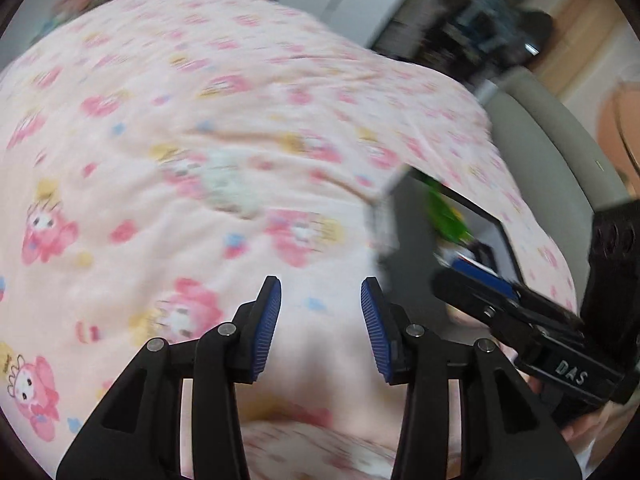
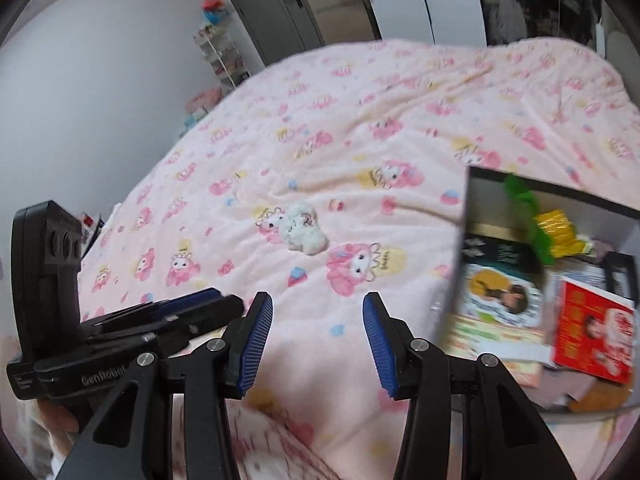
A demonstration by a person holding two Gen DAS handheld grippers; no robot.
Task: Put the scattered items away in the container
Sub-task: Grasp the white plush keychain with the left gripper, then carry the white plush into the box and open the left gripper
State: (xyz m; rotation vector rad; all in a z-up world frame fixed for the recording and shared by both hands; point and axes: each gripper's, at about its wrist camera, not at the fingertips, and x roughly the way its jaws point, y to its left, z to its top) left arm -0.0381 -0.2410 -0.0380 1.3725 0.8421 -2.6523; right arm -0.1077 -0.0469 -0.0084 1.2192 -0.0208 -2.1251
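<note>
White fluffy toy (image 2: 304, 229) mid-frame on pink blanket (image 2: 400, 92), box (image 2: 464, 248) at right, both grippers (image 2: 318, 340) (image 1: 321, 330) half open and empty; soft pile likely to slip from shallow pinch.

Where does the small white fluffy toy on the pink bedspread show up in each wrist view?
Left wrist: the white fluffy toy lies blurred at centre, above the open left gripper.
Right wrist: the toy lies sharp, centre-left, above the open right gripper.
Shared landmark: the container with the green item inside sits right of the toy in both.
</note>
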